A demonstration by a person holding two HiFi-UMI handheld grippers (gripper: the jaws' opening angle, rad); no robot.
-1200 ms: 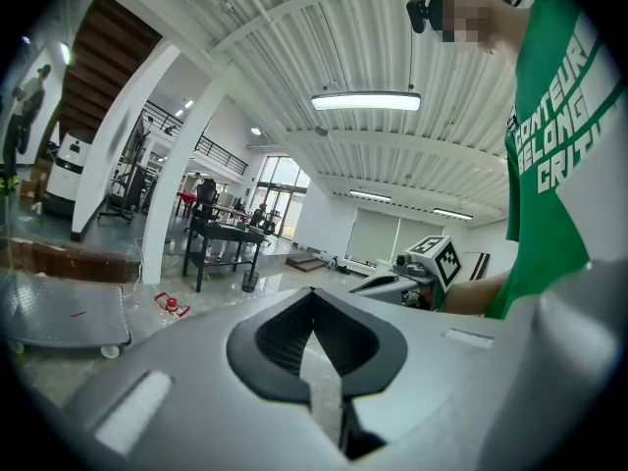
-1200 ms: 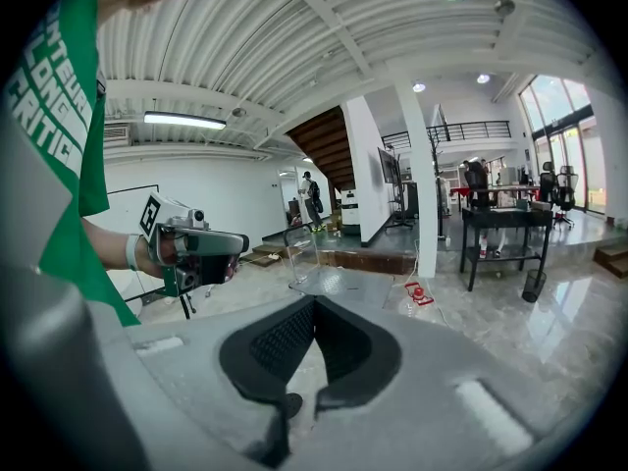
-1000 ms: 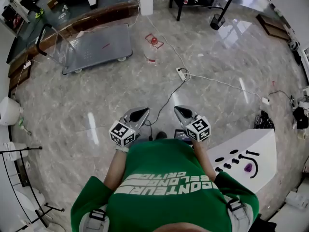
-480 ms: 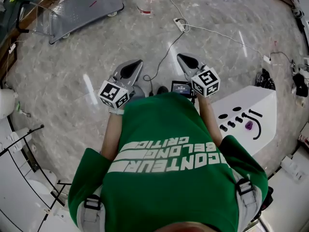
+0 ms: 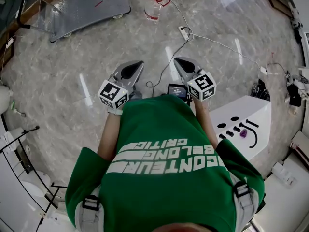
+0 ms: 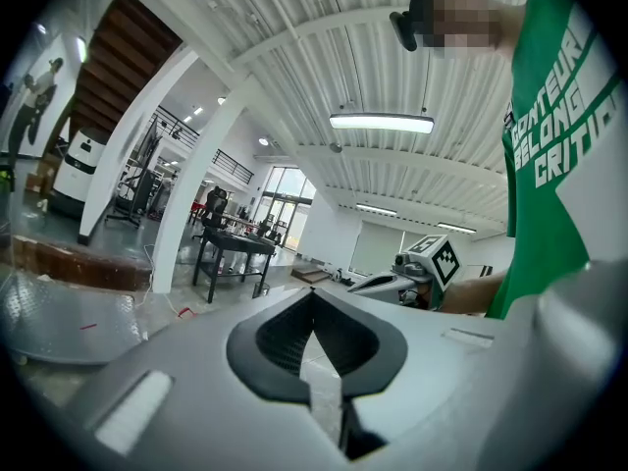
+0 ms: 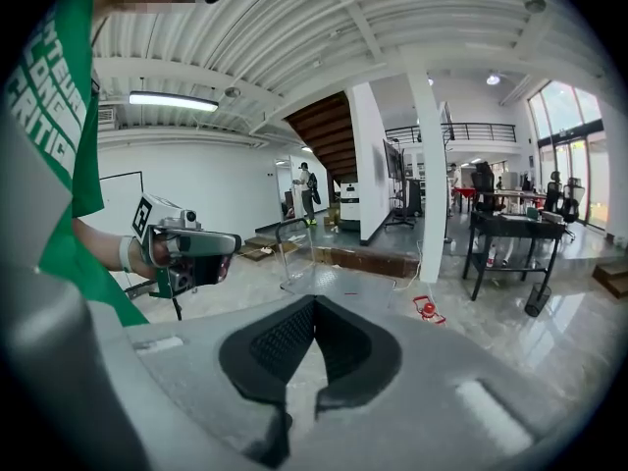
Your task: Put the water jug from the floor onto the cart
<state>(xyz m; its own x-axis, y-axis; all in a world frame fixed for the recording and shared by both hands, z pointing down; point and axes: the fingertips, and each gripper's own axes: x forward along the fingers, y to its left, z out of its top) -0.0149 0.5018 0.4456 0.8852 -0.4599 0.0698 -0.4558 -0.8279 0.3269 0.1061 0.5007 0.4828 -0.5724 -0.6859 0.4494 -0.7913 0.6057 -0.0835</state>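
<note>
The clear water jug (image 5: 153, 9) with a red cap stands on the marble floor ahead of me; its red cap (image 7: 428, 309) also shows in the right gripper view. Left of the jug is the flat grey cart (image 5: 84, 7) with a black push handle, seen too as the cart (image 6: 59, 317) in the left gripper view. My left gripper (image 5: 136, 63) and right gripper (image 5: 177, 60) are held side by side in front of my chest, well short of the jug. Both are shut and hold nothing, as the left gripper (image 6: 314, 297) and right gripper (image 7: 314, 304) views show.
A white power strip (image 5: 183, 32) and its cables lie on the floor between me and the jug. A white machine (image 5: 244, 124) stands at my right. A black rack (image 5: 19, 144) is at my left, and a black table (image 7: 510, 238) stands beyond the jug.
I have walked forward across the floor, so the power strip and the floor between lie closer. Both grippers travelled with me, side by side and shut.
</note>
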